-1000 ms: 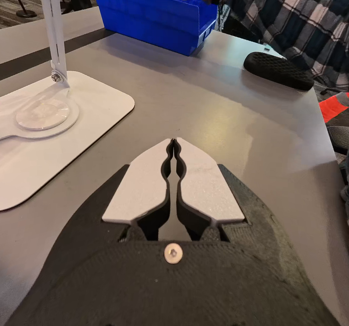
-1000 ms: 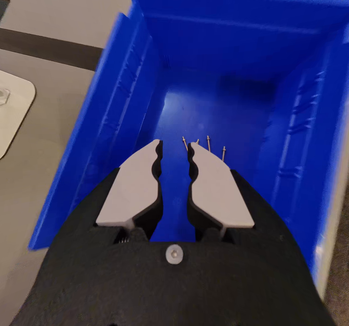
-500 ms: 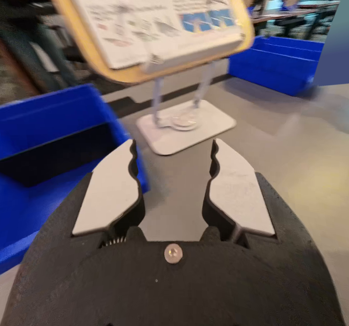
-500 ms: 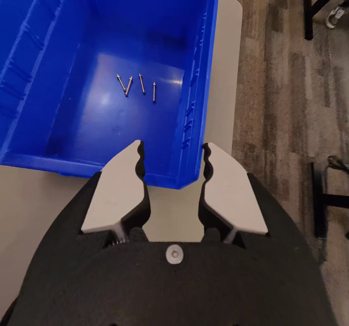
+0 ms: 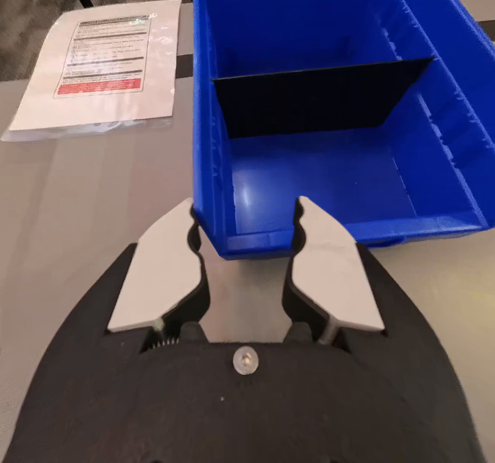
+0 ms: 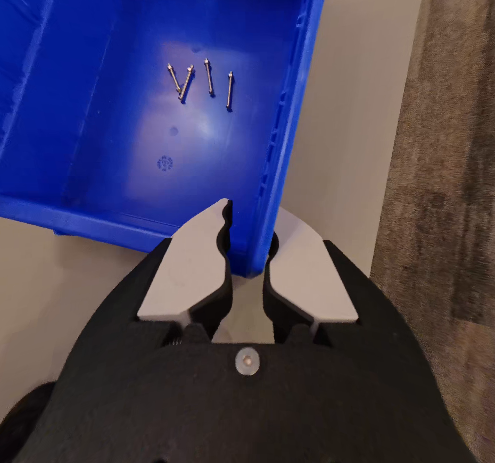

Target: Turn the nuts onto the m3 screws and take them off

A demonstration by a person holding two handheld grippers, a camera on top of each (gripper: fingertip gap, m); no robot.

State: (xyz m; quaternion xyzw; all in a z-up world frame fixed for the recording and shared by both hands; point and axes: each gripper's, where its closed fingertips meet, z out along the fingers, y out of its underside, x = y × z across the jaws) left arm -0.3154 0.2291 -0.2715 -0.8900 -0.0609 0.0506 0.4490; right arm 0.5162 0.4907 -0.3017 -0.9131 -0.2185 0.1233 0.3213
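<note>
Right wrist view: a blue bin (image 6: 112,134) sits at the bench's (image 6: 348,102) right edge, four thin metal pins (image 6: 209,80) loose on its floor; the right hand-held gripper (image 6: 251,206) is clamped on the near right corner wall, one finger inside, one outside. Stiff, smooth plastic, probably light; walls and rims offer the firmest hold. Left wrist view: the left hand-held gripper (image 5: 245,202) stands wide open astride the near left corner of a divided blue bin (image 5: 308,182); a bagged sheet (image 5: 107,64) lies beside.
</note>
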